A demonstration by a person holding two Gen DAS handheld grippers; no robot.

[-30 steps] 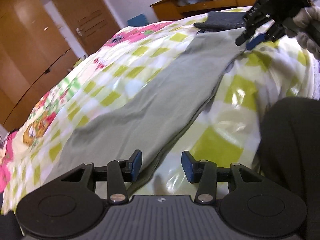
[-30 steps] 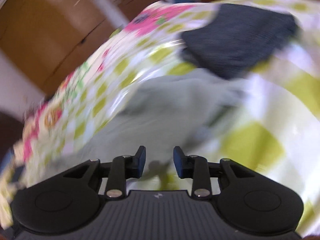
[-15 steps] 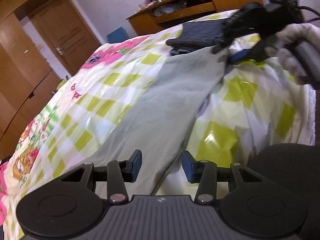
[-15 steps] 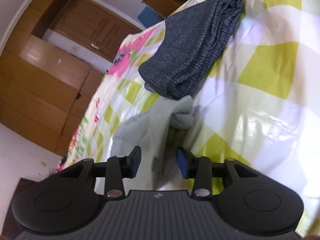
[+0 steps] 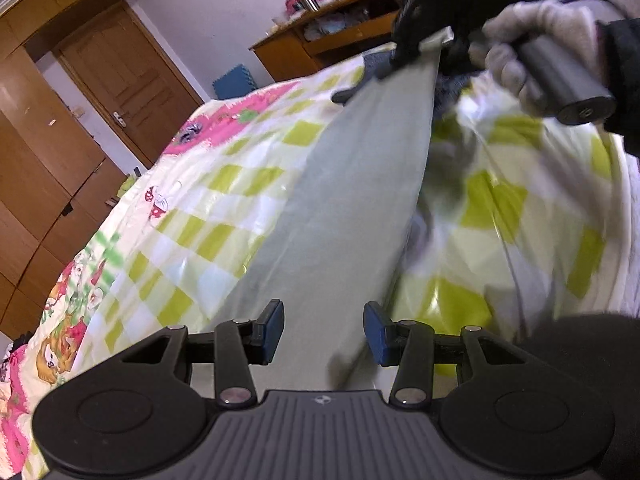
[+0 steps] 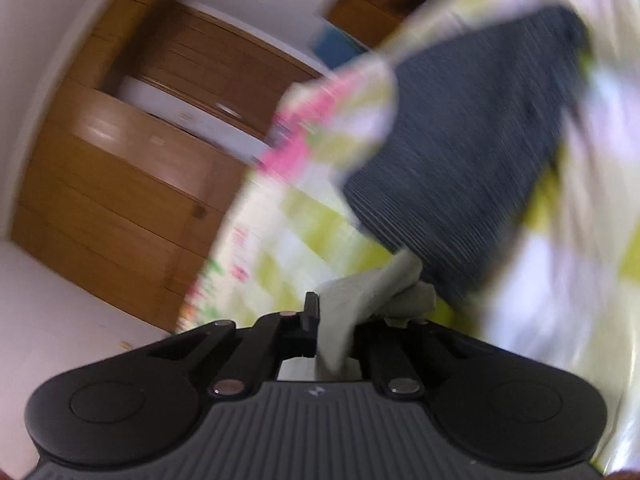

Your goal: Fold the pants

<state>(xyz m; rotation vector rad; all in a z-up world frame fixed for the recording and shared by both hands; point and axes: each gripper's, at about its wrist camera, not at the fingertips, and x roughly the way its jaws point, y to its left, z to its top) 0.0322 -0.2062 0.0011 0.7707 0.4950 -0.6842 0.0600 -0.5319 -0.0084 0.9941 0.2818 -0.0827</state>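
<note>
Long grey pants (image 5: 352, 200) stretch across the flowered bedspread (image 5: 224, 184), from my left gripper to the far end. My left gripper (image 5: 324, 332) is open just above the near end; the cloth lies below and between its blue pads without being pressed. At the far end my right gripper (image 5: 430, 38), in a gloved hand (image 5: 536, 40), is shut on the pants' end and holds it up off the bed. The right wrist view is blurred: the grey cloth (image 6: 360, 292) is bunched in my right gripper (image 6: 336, 320).
A folded dark striped garment (image 6: 472, 152) lies on the bed just beyond the lifted end. Wooden wardrobes (image 5: 40, 140) and a door (image 5: 128, 88) stand to the left, a cluttered desk (image 5: 340, 28) behind the bed. A person's dark clothing (image 5: 580, 344) fills the lower right.
My right gripper has shut on the far end of the grey pants and raised it off the bed. My left gripper stayed open and shifted over the near end.
</note>
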